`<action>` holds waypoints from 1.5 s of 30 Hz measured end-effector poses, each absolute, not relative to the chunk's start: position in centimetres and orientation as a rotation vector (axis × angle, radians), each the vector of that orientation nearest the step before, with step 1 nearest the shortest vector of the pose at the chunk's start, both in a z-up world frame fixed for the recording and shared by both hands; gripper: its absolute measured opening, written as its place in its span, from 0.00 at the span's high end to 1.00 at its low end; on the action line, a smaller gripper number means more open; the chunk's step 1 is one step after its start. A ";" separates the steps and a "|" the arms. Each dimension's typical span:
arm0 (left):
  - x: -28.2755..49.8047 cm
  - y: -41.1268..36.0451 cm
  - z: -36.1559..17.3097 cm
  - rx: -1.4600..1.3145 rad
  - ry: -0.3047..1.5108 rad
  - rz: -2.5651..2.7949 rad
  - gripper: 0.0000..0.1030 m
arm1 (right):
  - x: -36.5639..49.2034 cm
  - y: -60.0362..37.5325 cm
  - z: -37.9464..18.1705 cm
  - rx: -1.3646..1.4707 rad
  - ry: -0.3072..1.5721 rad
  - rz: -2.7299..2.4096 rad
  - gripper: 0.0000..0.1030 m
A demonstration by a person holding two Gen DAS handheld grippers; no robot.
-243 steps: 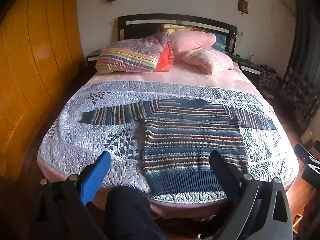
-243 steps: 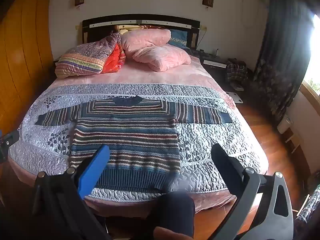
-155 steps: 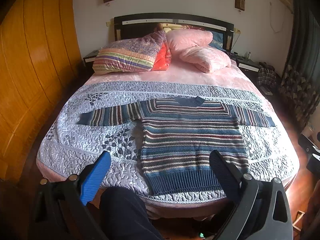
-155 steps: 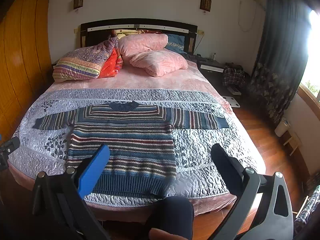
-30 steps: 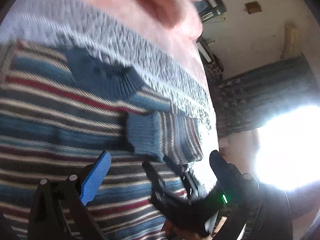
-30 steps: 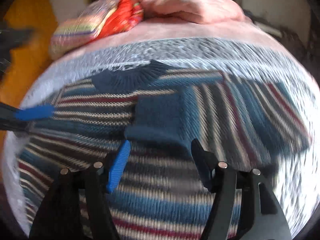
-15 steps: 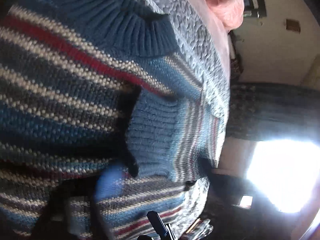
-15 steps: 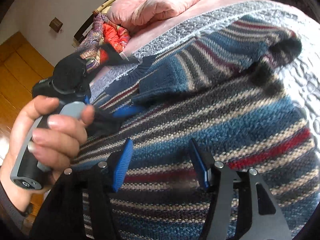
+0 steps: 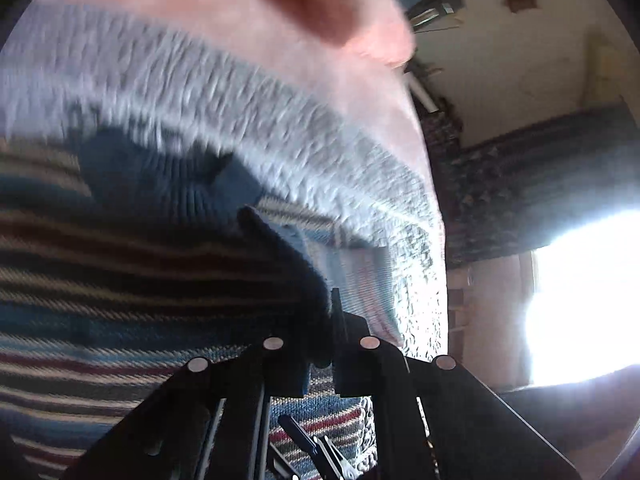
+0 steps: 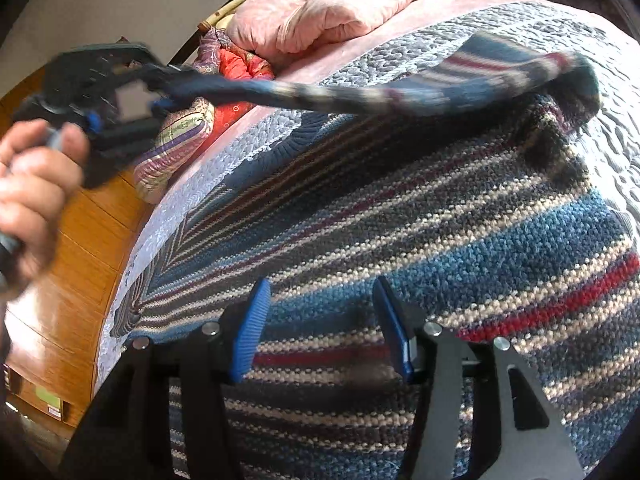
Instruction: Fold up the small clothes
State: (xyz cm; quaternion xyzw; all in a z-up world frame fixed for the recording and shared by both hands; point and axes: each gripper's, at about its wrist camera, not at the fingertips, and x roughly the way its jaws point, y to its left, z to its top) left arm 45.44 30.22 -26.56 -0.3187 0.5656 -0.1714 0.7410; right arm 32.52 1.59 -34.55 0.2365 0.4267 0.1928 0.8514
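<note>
Right wrist view, left gripper [image 10: 168, 88] clamping sweater [image 10: 400, 248] sleeve [image 10: 360, 92], lifted

Raised sleeve [image 10: 400, 88] spans the sweater [image 10: 400, 240], leaving a gap beneath (narrowing rightward). Pillows [image 10: 320, 12] block the bed's [image 10: 616, 120] head; quilt margin clear.

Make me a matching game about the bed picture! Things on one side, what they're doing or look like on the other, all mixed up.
Things:
1. left tongs
2. right tongs
3. striped knitted sweater's sleeve
4. fluffy pink pillow

States:
A. lying at the head of the bed
B. open, low over the sweater's body
C. lifted, stretched across the sweater
D. shut on the cuff

Pairs: 1-D, 2-B, 3-C, 4-A
</note>
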 end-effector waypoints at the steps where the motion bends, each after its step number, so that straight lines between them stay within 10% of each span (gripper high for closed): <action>1: 45.6 30.8 -25.5 -0.685 1.228 -0.381 0.93 | 32.5 1.7 -34.6 0.499 0.899 0.408 0.48; 14: 44.2 38.2 -21.7 -0.612 1.159 -0.348 0.93 | 32.8 2.1 -35.2 0.525 0.910 0.418 0.48; 31: 41.2 47.3 -36.2 -0.593 1.364 -0.140 0.93 | 32.9 2.7 -35.4 0.513 0.915 0.429 0.49; 45: 38.8 41.1 -35.1 -0.541 1.307 -0.161 0.61 | 32.8 2.7 -35.2 0.513 0.905 0.438 0.49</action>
